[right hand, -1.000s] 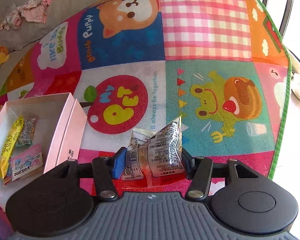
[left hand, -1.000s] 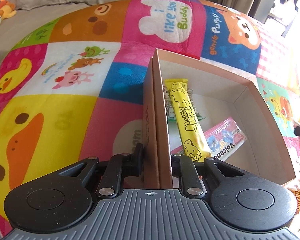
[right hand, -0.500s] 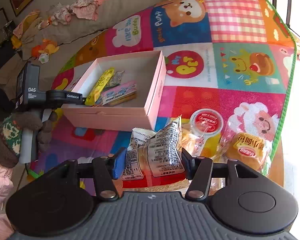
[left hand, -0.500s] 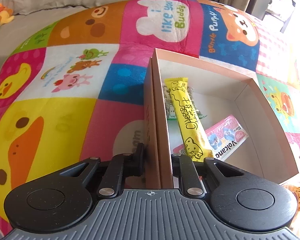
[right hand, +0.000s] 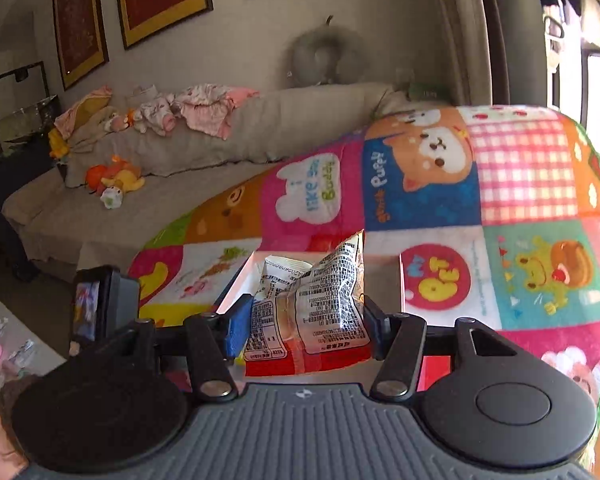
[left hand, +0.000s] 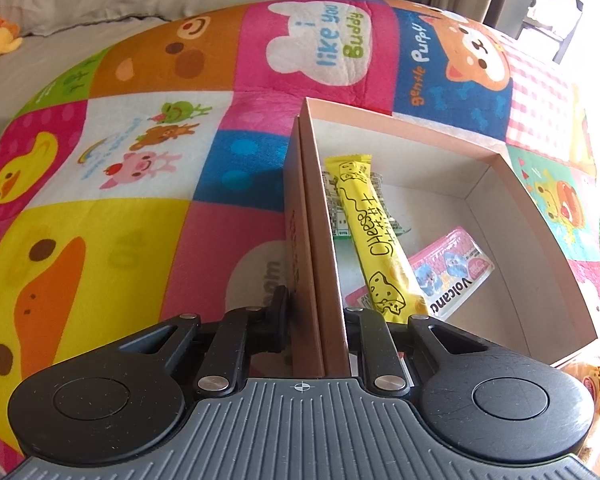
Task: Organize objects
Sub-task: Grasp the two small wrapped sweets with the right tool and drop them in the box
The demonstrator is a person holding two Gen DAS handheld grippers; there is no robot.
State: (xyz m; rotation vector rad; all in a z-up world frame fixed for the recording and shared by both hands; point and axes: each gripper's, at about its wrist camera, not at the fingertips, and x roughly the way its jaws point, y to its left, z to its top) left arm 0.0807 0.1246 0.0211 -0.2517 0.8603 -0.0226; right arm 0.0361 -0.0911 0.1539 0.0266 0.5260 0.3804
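We see left claw (left hand: 315,320) clamped on near wall of open pink cardboard box (left hand: 540,236) atop colourful cartoon-patchwork mat (left hand: 100,220); right claw (right hand: 306,320) grips crinkled silver-and-red snack packet (right hand: 312,304), raised before box.

My right fingers (right hand: 304,320) have lifted the snack packet (right hand: 312,300) off the mat (right hand: 520,184) and swung it toward ten o'clock; it now hangs above the pink box (right hand: 236,284), whose wall shows just behind it.
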